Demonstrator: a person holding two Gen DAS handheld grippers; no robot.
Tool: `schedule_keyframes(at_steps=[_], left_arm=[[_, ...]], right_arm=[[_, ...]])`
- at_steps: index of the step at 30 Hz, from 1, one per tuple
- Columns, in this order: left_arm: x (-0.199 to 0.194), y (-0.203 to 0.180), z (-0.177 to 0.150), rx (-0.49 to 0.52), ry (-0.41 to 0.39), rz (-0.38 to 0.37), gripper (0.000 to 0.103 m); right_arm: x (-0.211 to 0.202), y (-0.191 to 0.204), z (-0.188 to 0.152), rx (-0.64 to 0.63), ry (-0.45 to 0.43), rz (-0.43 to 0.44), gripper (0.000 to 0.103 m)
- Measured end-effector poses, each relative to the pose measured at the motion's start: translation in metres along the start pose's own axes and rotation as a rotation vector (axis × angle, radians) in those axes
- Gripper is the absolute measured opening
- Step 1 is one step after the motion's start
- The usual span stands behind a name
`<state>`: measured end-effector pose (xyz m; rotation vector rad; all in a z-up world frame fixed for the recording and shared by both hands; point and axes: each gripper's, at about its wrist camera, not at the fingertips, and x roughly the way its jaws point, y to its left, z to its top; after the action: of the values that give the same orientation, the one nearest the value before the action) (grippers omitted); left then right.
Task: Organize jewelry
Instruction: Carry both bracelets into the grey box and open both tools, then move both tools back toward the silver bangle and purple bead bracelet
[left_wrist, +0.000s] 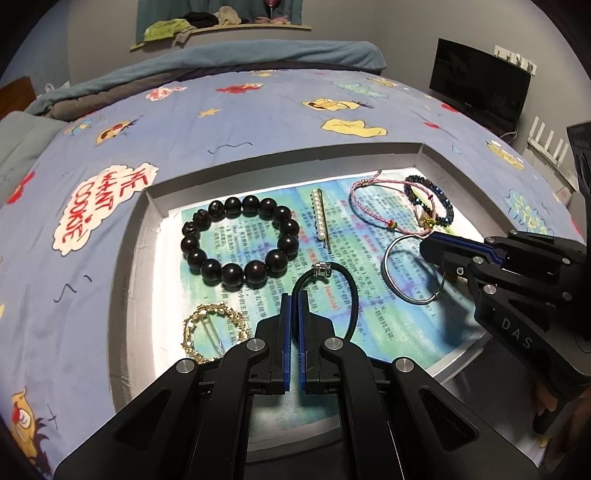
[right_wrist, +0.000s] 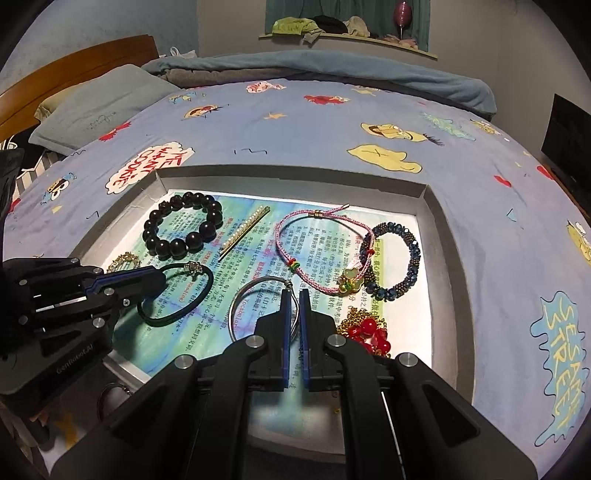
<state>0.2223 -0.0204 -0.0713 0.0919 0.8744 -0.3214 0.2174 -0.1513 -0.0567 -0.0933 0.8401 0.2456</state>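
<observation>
Your left gripper (left_wrist: 294, 295) is pinching the black hair tie (left_wrist: 352, 295) between closed fingers, low in the grey tray (left_wrist: 295, 151). Your right gripper (right_wrist: 294, 295) is clamping the silver bangle (right_wrist: 236, 306) likewise. Beyond them, the dark bead bracelet (left_wrist: 236, 243), pearl hair clip (left_wrist: 320, 218), pink cord bracelet (right_wrist: 314, 251) and blue beaded bracelet (right_wrist: 391, 258) are lying on the printed sheet (left_wrist: 369, 325).

Both grippers, left gripper (left_wrist: 294, 295) and right gripper (right_wrist: 294, 293), are black with blue-lined jaws and silver screws (one side lettered "DAS").
</observation>
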Motion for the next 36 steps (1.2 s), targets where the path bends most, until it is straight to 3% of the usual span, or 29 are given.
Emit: schedule_keyframes(at_steps=[6,11,26,27,28,29,32,34,36], left_arm=[[0.000,0.002,0.000,-0.008,-0.003,0.004,0.004],[-0.004,0.003,-0.001,-0.017,-0.014,0.005,0.018],[-0.038,0.007,-0.001,-0.026,-0.068,0.027,0.024],[-0.041,0.009,-0.002,-0.029,-0.071,0.030,0.027],[-0.046,0.010,-0.003,-0.035,-0.077,0.034,0.036],[-0.052,0.012,-0.005,-0.042,-0.086,0.036,0.046],[-0.070,0.015,-0.012,-0.058,-0.107,0.035,0.052],[-0.079,0.017,-0.017,-0.068,-0.114,0.037,0.052],[-0.090,0.018,-0.023,-0.071,-0.125,0.044,0.057]], right_arm=[[0.002,0.000,0.000,0.005,0.007,0.006,0.004],[0.001,0.000,-0.001,0.009,0.005,0.008,0.004],[-0.033,-0.005,0.002,0.035,-0.043,0.008,0.006],[-0.037,-0.005,0.001,0.039,-0.046,0.010,0.011],[-0.040,-0.006,0.001,0.041,-0.049,0.012,0.021],[-0.045,-0.006,-0.001,0.044,-0.057,0.018,0.026],[-0.062,-0.007,-0.005,0.054,-0.075,0.021,0.035],[-0.072,-0.007,-0.009,0.053,-0.086,0.021,0.048],[-0.083,-0.006,-0.013,0.047,-0.102,0.018,0.055]])
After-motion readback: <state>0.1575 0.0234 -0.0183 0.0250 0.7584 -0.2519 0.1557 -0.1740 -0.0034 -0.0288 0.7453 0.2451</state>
